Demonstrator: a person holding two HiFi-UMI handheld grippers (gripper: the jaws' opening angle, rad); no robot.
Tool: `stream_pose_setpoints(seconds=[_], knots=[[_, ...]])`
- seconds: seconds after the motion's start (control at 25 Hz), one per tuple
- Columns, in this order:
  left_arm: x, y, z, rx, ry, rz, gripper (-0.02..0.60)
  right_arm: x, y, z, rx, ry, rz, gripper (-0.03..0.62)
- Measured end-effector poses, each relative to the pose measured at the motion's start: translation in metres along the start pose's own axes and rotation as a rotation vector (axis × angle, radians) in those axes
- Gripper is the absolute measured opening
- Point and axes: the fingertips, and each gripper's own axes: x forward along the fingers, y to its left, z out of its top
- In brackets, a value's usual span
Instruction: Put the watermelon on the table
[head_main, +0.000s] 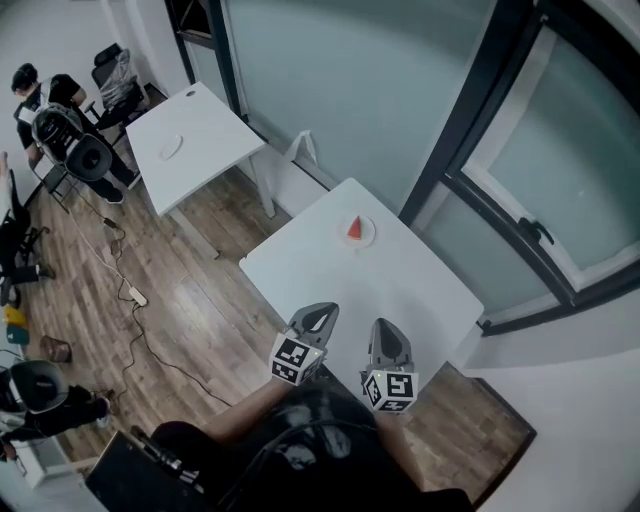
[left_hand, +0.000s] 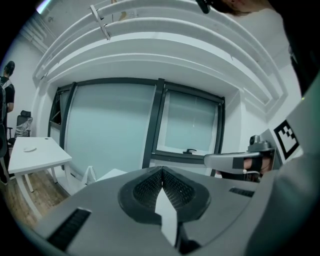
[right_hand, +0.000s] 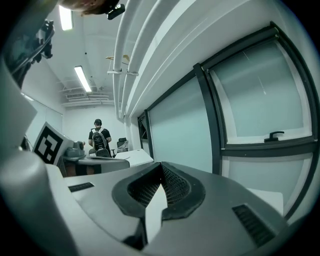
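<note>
Nearest the lens, low in the middle of the head view, the left gripper (head_main: 320, 318) and the right gripper (head_main: 387, 335) hang side by side over the near edge of the white desk (head_main: 400, 290), each with its fingers (left_hand: 147, 189) clenched tip to tip on nothing. Up the frame from them, well apart, the watermelon (head_main: 355, 228) wedge sits on a small white plate (head_main: 367, 238) toward the desk's far side. Behind it runs the glass wall (head_main: 350, 90).
</note>
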Motion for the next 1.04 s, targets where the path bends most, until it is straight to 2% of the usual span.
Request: stream_pose_setpoints(seconds=[0.24, 0.44, 0.76, 1.04], knots=[[-0.017, -0.002, 0.019, 0.076, -0.05, -0.024, 0.003, 0.01, 0.011, 0.002, -0.019, 0.005, 0.019, 0.011], [-0.029, 0.001, 0.012, 0.073, -0.039, -0.025, 0.005, 0.013, 0.022, -0.001, -0.004, 0.004, 0.02, 0.011], [-0.038, 0.029, 0.011, 0.025, -0.03, 0.026, 0.005, 0.022, 0.033, -0.001, 0.003, 0.011, 0.05, 0.011], [-0.033, 0.03, 0.011, 0.027, -0.041, 0.01, 0.005, 0.028, 0.034, -0.001, -0.008, 0.021, 0.041, 0.011]])
